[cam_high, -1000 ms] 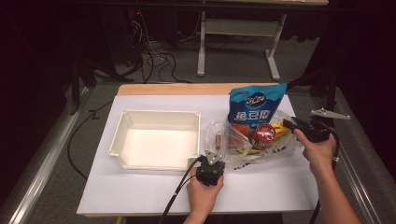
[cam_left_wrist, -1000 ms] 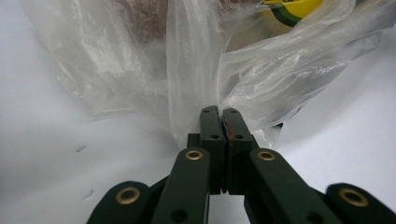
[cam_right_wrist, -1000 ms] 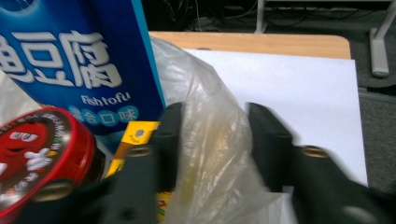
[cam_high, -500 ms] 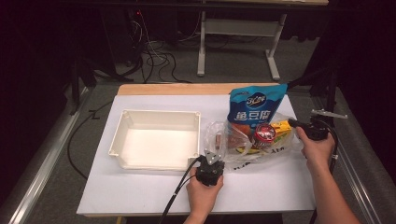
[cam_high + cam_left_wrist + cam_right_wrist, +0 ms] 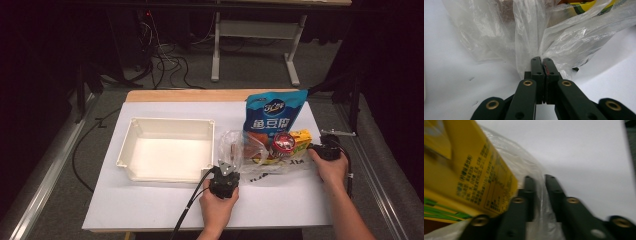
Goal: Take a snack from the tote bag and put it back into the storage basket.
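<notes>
Two tools (image 5: 541,60) (image 5: 539,178) flank one plastic bag (image 5: 250,150) beside one tray (image 5: 165,150).

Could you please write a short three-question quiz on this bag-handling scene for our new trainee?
1. True or false: the left gripper is shut on a fold of the clear plastic bag.
2. Which item stands upright at the far end of the bag? A) blue snack pouch B) glass bottle C) paper cup
3. In the high view, what lies to the left of the bag on the white table?

Key
1. True: its jaws pinch the film.
2. A, the blue snack pouch.
3. The white tray, with nothing visible inside.

Note: the right gripper has film between its jaws, with a gap showing; the yellow box lies beside it.
</notes>
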### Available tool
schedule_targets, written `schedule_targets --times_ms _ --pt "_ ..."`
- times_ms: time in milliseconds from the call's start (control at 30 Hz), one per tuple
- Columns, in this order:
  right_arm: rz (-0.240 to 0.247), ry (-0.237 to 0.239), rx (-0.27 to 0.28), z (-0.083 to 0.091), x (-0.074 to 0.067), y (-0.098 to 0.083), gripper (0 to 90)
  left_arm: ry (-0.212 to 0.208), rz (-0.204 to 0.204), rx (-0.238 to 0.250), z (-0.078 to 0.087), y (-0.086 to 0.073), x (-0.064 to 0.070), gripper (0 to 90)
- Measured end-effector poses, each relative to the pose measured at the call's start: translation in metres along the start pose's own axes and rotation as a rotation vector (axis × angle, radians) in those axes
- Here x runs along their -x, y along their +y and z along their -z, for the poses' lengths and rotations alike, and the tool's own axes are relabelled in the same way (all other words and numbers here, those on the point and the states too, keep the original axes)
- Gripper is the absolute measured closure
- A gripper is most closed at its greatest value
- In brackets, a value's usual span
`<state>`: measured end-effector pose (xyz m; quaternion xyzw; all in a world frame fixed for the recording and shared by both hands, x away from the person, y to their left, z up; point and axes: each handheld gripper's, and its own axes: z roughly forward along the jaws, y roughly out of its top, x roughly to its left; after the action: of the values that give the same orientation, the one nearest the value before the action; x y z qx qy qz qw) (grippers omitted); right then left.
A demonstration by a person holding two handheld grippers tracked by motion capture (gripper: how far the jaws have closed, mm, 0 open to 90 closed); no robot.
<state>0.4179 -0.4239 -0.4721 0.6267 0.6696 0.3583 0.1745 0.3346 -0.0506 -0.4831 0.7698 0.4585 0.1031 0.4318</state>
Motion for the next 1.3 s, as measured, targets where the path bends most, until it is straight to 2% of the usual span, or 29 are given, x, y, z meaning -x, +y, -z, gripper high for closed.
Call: schedule_targets --times_ms 67,100,167,233,300,400,433,500,533,600,633,733,833,933,1000,1100,1167,1233,1267,1300 --pt "-0.015 -0.019 0.055 0.009 0.001 -0.001 60.8 -0.005 0.004 0.000 0.000 0.000 0.000 88.6" --pt "-0.036 -0.024 0.102 0.018 0.001 -0.003 55.1 -0.005 0.006 0.002 0.000 0.000 0.000 88.4" --pt "-0.038 -0.033 0.161 0.035 -0.001 -0.005 49.2 -0.003 0.004 0.003 0.000 0.000 0.000 88.4" --pt "-0.016 -0.063 0.210 0.051 -0.005 -0.008 45.7 -0.002 0.003 0.004 0.000 0.000 0.000 88.2" --pt "-0.015 -0.067 0.254 0.072 -0.012 -0.011 43.6 -0.001 0.001 0.006 0.000 0.000 0.000 88.0" --pt "0.015 -0.055 0.285 0.092 -0.027 -0.017 46.4 -0.012 0.010 0.009 0.001 0.000 -0.001 86.6" --pt "0.029 -0.046 0.300 0.098 -0.036 -0.022 49.3 -0.011 0.017 0.015 0.001 0.000 -0.001 86.1" --pt "0.063 -0.004 0.317 0.104 -0.052 -0.030 53.1 -0.013 0.030 0.033 0.004 0.000 -0.003 85.2" --pt "0.080 0.005 0.318 0.104 -0.059 -0.033 55.7 -0.014 0.039 0.043 0.004 0.000 -0.004 85.0" --pt "0.118 0.022 0.311 0.101 -0.076 -0.040 59.9 -0.002 0.030 0.057 0.005 0.000 -0.003 84.5" --pt "0.136 0.034 0.319 0.099 -0.084 -0.043 65.7 0.002 0.023 0.066 0.006 0.000 -0.002 83.8" --pt "0.172 0.074 0.335 0.093 -0.096 -0.041 72.9 0.024 -0.007 0.075 0.009 0.001 0.001 81.6" --pt "0.163 0.049 0.286 0.078 -0.102 -0.041 78.1 0.046 -0.028 0.077 0.012 0.000 0.002 79.5" --pt "0.169 0.027 0.226 0.066 -0.102 -0.048 82.0 0.045 -0.034 0.087 0.018 0.001 0.004 78.1" --pt "0.166 0.043 0.201 0.063 -0.101 -0.052 83.6 0.050 -0.035 0.101 0.021 0.002 0.004 77.8" --pt "0.169 0.072 0.116 0.053 -0.102 -0.061 88.1 0.049 -0.032 0.103 0.025 0.004 0.003 78.2" --pt "0.168 0.084 0.034 0.043 -0.104 -0.067 90.0 0.046 -0.026 0.096 0.025 0.004 0.001 78.9" --pt "0.197 0.082 -0.030 0.035 -0.105 -0.069 90.0 0.055 -0.028 0.078 0.023 0.003 -0.001 80.1" --pt "0.207 0.076 -0.049 0.032 -0.105 -0.070 90.0 0.056 -0.031 0.068 0.021 0.002 -0.002 81.2" --pt "0.203 0.083 -0.039 0.032 -0.105 -0.070 90.0 0.058 -0.035 0.061 0.020 0.001 -0.002 82.3"
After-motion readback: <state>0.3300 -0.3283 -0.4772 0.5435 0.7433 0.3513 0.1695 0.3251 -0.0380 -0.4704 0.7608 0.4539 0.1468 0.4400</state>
